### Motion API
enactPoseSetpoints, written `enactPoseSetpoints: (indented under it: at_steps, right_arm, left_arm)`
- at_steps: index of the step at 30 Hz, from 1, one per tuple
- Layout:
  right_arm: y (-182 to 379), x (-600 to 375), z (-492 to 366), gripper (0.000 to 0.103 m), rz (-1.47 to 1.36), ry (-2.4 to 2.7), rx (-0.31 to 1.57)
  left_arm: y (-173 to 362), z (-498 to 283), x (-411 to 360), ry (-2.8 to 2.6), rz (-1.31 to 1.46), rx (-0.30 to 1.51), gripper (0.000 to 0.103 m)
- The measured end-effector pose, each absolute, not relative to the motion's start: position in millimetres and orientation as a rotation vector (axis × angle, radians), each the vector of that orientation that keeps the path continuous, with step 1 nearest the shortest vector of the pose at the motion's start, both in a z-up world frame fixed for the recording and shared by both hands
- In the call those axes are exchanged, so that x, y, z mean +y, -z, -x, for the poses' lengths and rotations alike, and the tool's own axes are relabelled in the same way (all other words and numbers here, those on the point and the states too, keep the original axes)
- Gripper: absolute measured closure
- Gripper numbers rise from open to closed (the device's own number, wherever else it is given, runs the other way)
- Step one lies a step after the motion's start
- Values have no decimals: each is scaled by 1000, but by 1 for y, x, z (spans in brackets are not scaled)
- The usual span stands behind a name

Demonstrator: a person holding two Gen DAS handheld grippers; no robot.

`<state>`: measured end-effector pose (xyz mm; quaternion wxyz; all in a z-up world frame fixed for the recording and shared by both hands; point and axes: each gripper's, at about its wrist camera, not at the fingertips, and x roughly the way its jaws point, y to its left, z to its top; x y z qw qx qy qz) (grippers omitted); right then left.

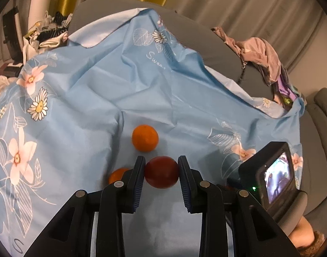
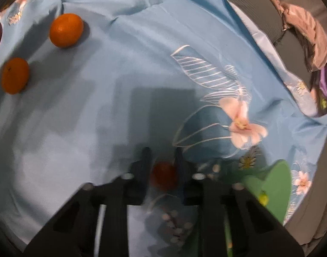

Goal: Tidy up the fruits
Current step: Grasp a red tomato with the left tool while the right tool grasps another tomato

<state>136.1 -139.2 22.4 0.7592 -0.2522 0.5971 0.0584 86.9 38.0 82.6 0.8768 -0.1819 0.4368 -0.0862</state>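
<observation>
My left gripper (image 1: 161,160) is shut on a dark red round fruit (image 1: 161,174), with both pads pressed on its sides above the blue flowered sheet (image 1: 99,85). Just beyond it an orange (image 1: 145,138) lies on the sheet. A second orange (image 1: 117,174) is half hidden behind the left finger. In the blurred right wrist view, my right gripper (image 2: 162,152) points steeply down and is closed around a small red-orange fruit (image 2: 164,176). Two oranges (image 2: 66,30) (image 2: 14,75) lie far to its upper left.
A green flat thing (image 2: 276,184) with a small yellow-green object on it lies at the right gripper's right. Crumpled clothes (image 1: 261,57) are heaped on the grey sofa (image 1: 321,115) at the right. Bags and clutter (image 1: 45,34) sit at the back left.
</observation>
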Motion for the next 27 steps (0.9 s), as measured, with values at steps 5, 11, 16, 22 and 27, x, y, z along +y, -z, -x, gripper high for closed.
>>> enactPoseSetpoints:
  at_steps: [5, 11, 16, 22, 27]
  right_arm:
    - [-26, -145, -136, 101, 467, -151, 1306]
    - [-47, -160, -139, 94, 338, -168, 1346]
    - [-76, -170, -117, 47, 201, -168, 1295]
    - [-68, -154, -43, 51, 54, -233, 1199]
    - [-37, -149, -21, 62, 119, -116, 1207]
  left_arm:
    - [-85, -85, 36, 195, 376, 903, 72]
    - [-85, -86, 39, 188, 382, 910, 72]
    - [-87, -85, 39, 196, 364, 915, 72]
    - [-93, -79, 47, 197, 371, 897, 72]
    - [-96, -77, 52, 187, 378, 885, 72]
